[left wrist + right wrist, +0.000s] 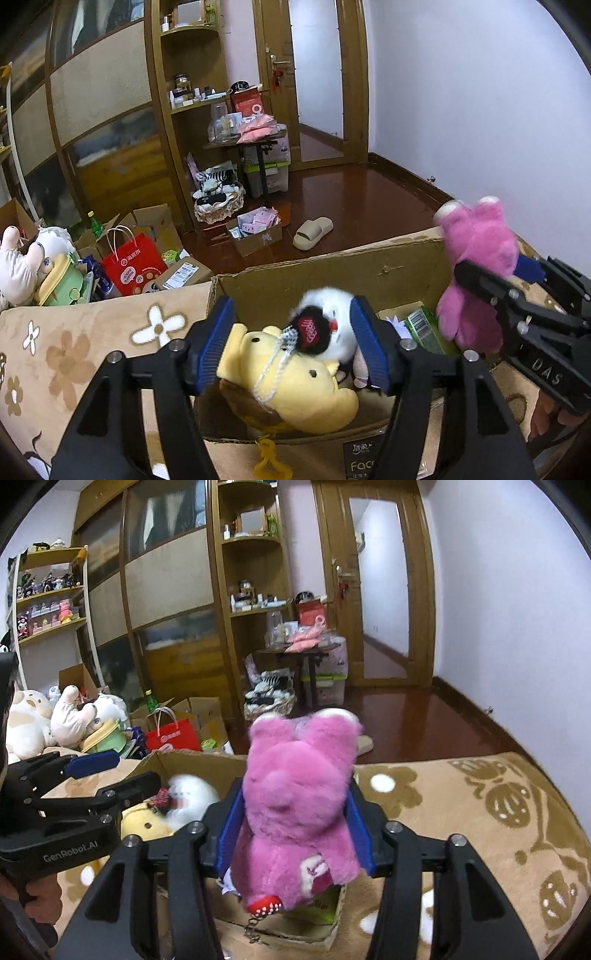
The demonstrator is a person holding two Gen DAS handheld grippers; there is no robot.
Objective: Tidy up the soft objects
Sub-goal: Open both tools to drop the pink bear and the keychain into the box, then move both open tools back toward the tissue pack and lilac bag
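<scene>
An open cardboard box (332,266) sits on a flowered beige blanket (74,343). Inside lie a yellow plush bear (303,384) and a blurred white plush with a black-red patch (332,325). My left gripper (295,347) is open above the box, its jaws wide apart either side of these toys. My right gripper (291,830) is shut on a pink plush bear (295,797), held over the box's right end; it also shows in the left wrist view (476,266). The box (192,760) and white plush (192,794) show in the right wrist view.
Green packets (424,328) lie in the box. Beyond the blanket the floor holds a red bag (133,262), cardboard boxes, white plush toys (48,720), a slipper (312,230), a basket (218,203) and a small loaded table (255,136). Wardrobe and shelves behind.
</scene>
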